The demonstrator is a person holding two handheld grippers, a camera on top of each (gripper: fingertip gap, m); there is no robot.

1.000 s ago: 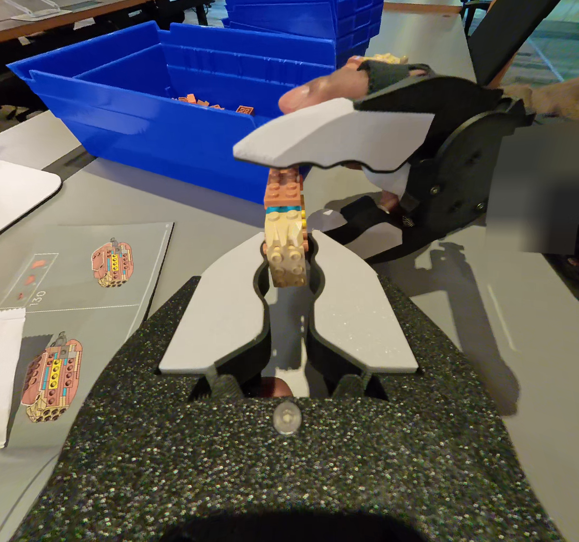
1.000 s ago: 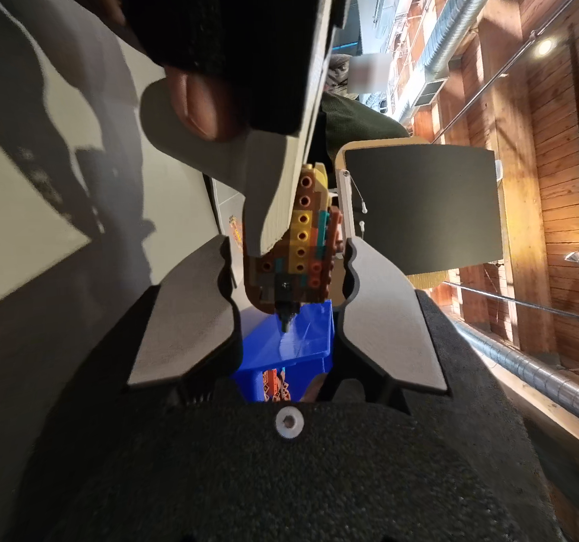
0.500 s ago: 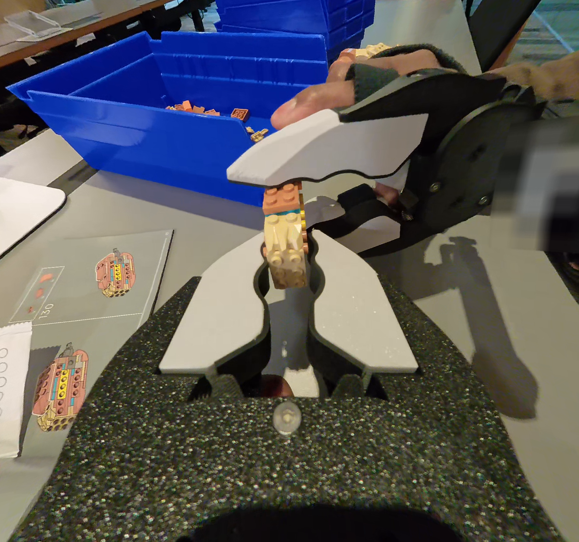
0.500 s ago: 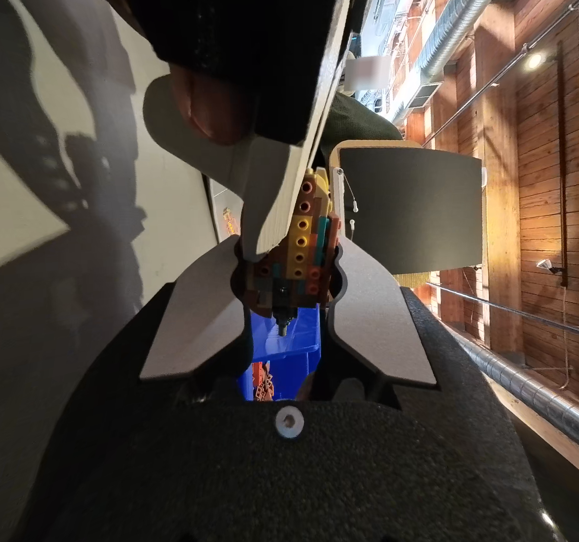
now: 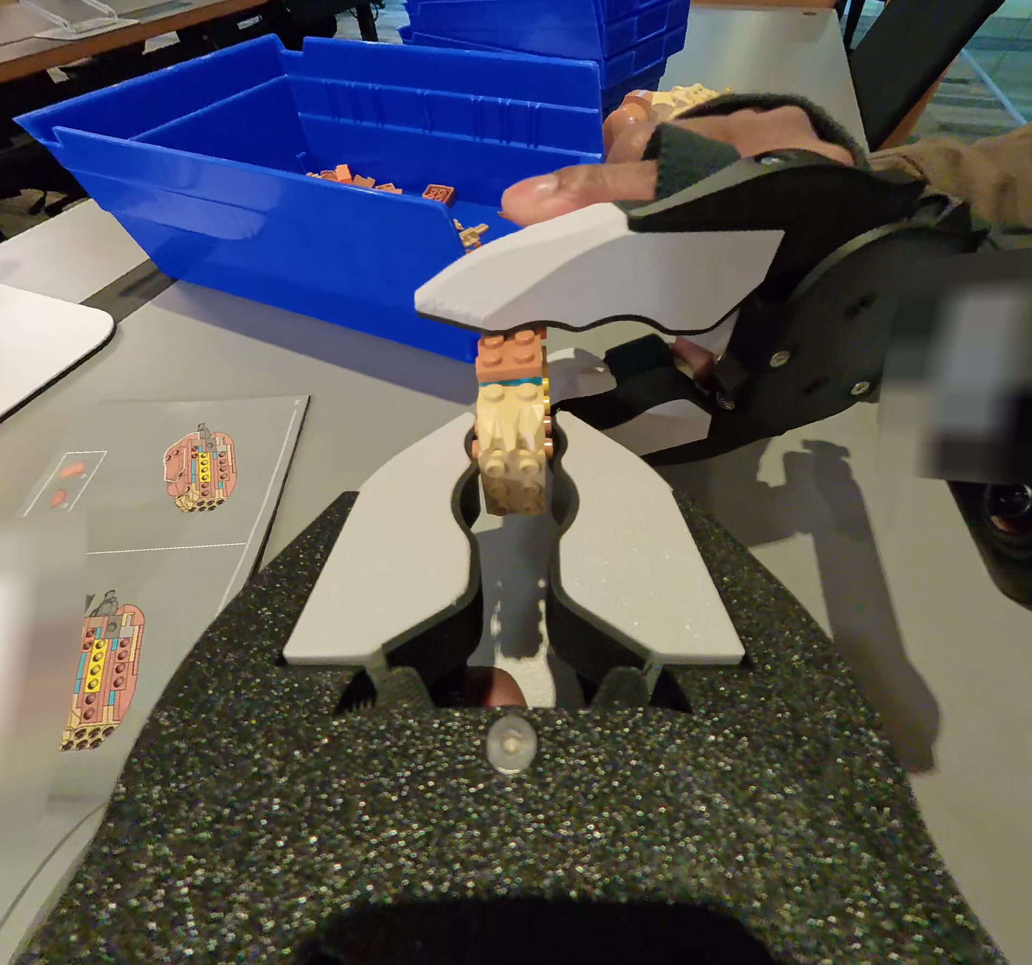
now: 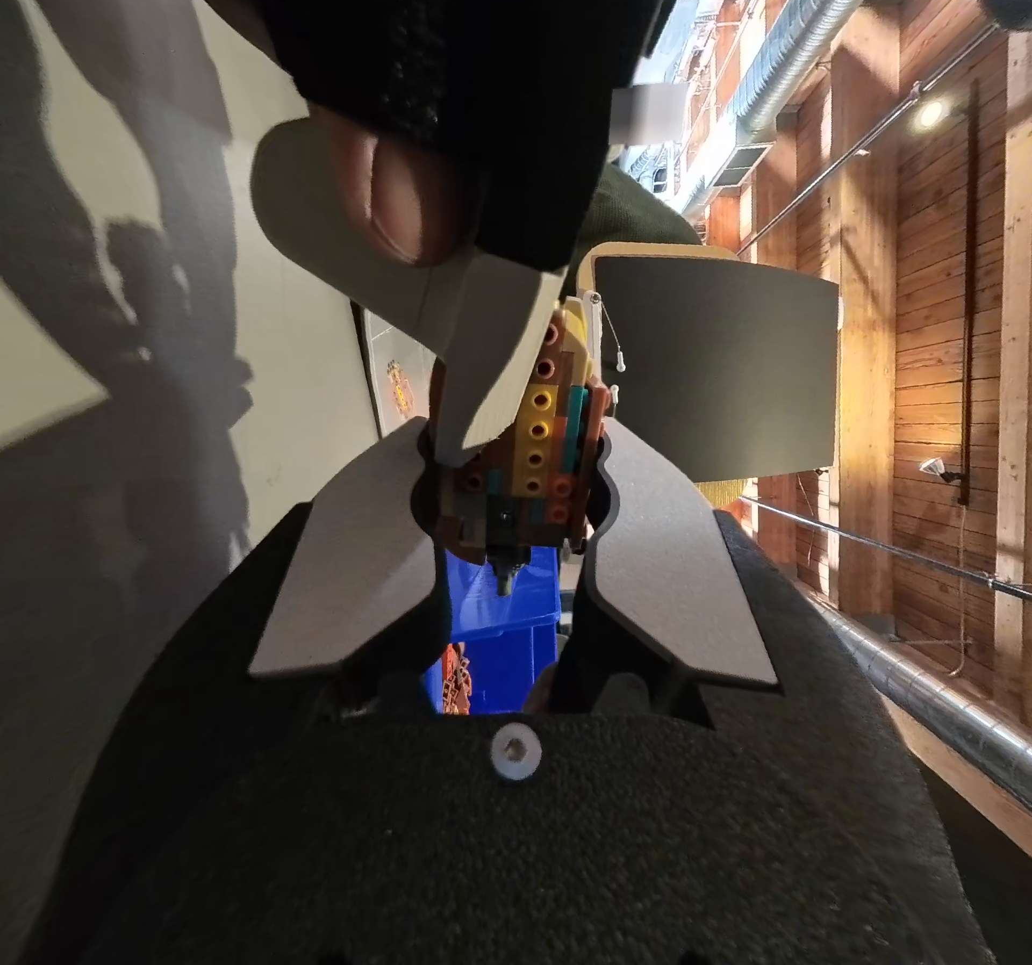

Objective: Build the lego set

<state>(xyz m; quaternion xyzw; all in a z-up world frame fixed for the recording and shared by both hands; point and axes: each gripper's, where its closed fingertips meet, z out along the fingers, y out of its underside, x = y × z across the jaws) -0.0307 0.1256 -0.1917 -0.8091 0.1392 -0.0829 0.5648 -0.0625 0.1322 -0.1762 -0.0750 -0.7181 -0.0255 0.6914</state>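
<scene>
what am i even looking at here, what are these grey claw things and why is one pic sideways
Each picture comes from a camera mounted on a hand-held gripper, looking along its two grey fingers; no robot arm, a person squeezes them. In the left wrist view, the left gripper is shut on a small lego model, and the right gripper reaches in from the side. The right wrist view is sideways because that gripper is turned over, clamping the same model. On the grey table lie an instruction sheet and a blue bin of loose bricks.

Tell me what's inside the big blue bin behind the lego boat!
Inside the blue bin lie loose brown and orange lego pieces, plus a few tan ones. The front wall and the right tool cover the rest of its floor.
</scene>
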